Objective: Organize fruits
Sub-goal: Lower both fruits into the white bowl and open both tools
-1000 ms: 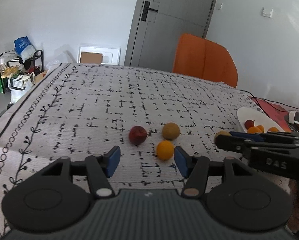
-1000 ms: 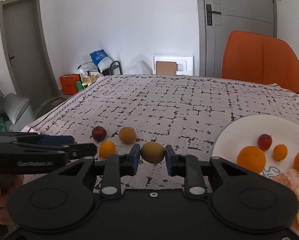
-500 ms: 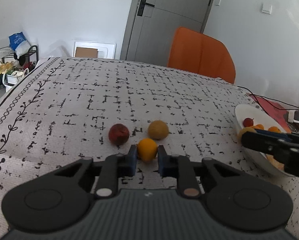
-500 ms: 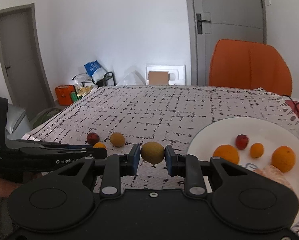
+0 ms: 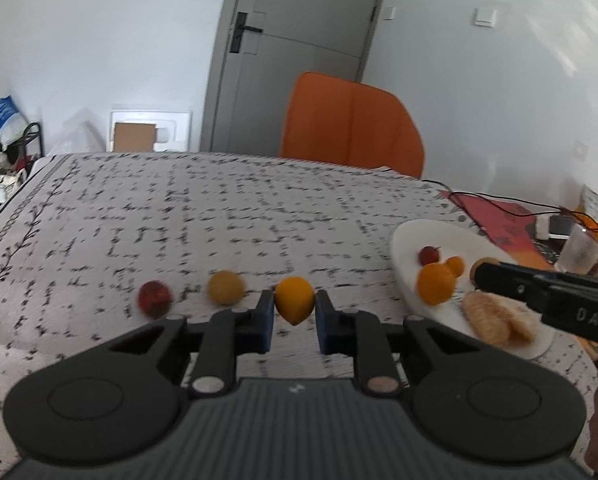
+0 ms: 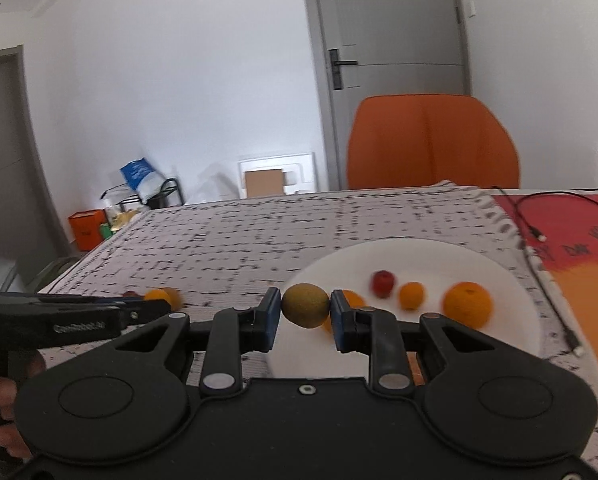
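Each claw is black plastic with two round bumps, silver screws and blue pads: the left claw [image 5: 295,316] has a grey ridged body, the right claw [image 6: 305,316] a black one. White letters mark their sides.

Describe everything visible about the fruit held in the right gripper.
The brownish-green fruit is small, oval and matte, like a kiwi. The right gripper is shut on it, one blue pad pressing each side. It is held in the air in front of the white plate, touching only the pads. Motion blur hides finer detail.
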`<control>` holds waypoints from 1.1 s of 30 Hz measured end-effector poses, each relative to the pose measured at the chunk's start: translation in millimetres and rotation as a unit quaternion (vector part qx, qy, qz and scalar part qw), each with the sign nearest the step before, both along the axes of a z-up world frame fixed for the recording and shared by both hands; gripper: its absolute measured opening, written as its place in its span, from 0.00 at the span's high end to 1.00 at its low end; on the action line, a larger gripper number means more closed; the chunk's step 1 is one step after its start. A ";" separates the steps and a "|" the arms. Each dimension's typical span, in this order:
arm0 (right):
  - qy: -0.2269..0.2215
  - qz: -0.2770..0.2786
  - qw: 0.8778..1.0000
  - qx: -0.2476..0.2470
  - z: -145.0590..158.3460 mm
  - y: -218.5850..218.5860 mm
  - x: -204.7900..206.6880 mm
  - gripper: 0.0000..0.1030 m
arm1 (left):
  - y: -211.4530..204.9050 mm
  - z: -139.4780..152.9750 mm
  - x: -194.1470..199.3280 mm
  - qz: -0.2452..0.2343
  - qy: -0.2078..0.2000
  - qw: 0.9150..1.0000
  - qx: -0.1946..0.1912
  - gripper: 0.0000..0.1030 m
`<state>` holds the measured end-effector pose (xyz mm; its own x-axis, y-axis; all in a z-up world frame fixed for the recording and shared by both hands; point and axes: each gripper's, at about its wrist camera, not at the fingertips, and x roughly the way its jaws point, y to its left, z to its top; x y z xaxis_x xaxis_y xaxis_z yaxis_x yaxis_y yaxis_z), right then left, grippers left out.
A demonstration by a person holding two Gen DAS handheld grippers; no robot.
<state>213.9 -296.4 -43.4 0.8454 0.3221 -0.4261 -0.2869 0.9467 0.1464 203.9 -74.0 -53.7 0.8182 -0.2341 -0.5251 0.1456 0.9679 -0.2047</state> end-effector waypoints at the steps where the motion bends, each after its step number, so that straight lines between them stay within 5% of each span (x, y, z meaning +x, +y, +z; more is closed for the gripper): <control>1: 0.000 -0.004 1.000 0.000 -0.4 -3.8 -0.9 0.76 | -4.3 1.3 -0.1 -0.005 -0.003 1.000 0.002 0.81; 26: 0.000 -0.110 0.994 -0.001 -11.9 -77.5 -10.7 0.75 | -85.7 11.4 3.7 -0.093 -0.022 0.995 0.012 0.81; 33: 0.000 -0.117 0.993 -0.002 -12.3 -88.1 -16.1 0.62 | -101.4 8.3 6.0 -0.115 -0.017 0.993 0.012 0.81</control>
<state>197.8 -384.5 -55.7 0.8970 0.1160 -0.4265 -0.0597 0.9879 0.1431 209.8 -175.4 -45.4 0.7621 -0.4046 -0.5055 0.3700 0.9128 -0.1727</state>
